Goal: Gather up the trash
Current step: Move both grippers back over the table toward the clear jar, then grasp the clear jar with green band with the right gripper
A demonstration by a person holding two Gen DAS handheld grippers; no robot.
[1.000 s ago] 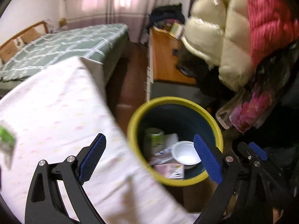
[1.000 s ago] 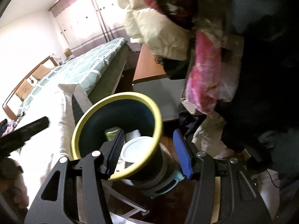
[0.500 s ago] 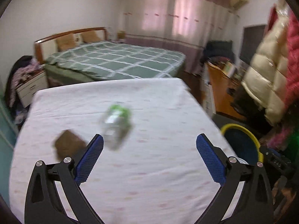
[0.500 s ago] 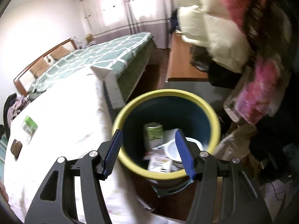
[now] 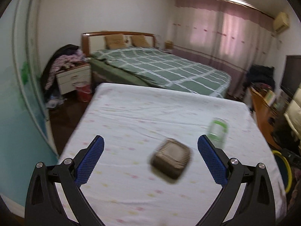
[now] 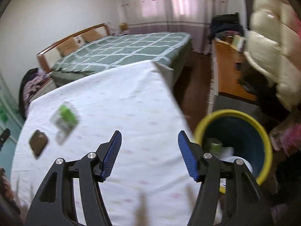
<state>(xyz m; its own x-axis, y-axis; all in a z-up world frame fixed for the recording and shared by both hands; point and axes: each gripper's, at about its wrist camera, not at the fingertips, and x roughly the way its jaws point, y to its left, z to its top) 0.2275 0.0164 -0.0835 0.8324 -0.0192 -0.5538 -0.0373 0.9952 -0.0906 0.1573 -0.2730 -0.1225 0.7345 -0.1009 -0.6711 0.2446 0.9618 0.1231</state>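
Left wrist view: your left gripper (image 5: pixel 150 158) gapes wide and empty above the white-sheeted table (image 5: pixel 131 116); a brown tray (image 5: pixel 171 161) lies between its fingers, a green-labelled bottle (image 5: pixel 218 131) just right.

Right wrist view: your right gripper (image 6: pixel 149 154) is opening, empty, beside the yellow-rimmed bin (image 6: pixel 244 116).

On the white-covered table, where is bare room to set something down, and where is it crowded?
Most of the table is bare: the whole stretch toward the bed, and the near strip under the right gripper, whose empty jaws are opening. Only one end holds things: the brown tray and green-labelled bottle. The yellow-rimmed bin already holds trash.
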